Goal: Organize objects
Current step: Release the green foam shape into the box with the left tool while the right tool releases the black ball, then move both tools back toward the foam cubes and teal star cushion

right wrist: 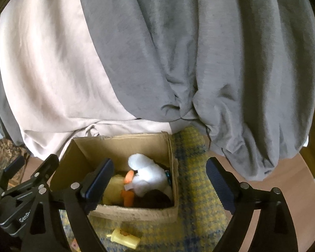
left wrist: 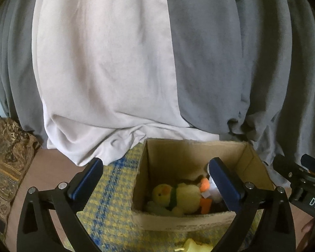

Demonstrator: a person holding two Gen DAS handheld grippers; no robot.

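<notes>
Inside the box (right wrist: 124, 147), a yellow plush (left wrist: 178, 197) and a white plush (right wrist: 149, 178) are packed together. Both grippers, left (left wrist: 155, 180) and right (right wrist: 159, 180), are held over it, jaws spread, nothing gripped. A yellow cup (right wrist: 124, 238) lies on the checked cloth (right wrist: 195, 199) before the box.

Left wrist view: looking forward and slightly down between two black fingers with blue pads, close above an open brown cardboard box (left wrist: 199, 153) on a yellow-and-blue checked woven mat (left wrist: 113, 199), facing hanging grey and pale pink curtains (left wrist: 107, 63). Box right of centre here. Right wrist view: same facing, similarly near, from further right, so the box (right wrist: 124, 147) sits left of centre. Shared: box, mat (right wrist: 195, 191), curtains (right wrist: 168, 52), and probably the same pale yellow plastic object (right wrist: 124, 236) at the bottom edge, blurred in the left view (left wrist: 196, 247).
</notes>
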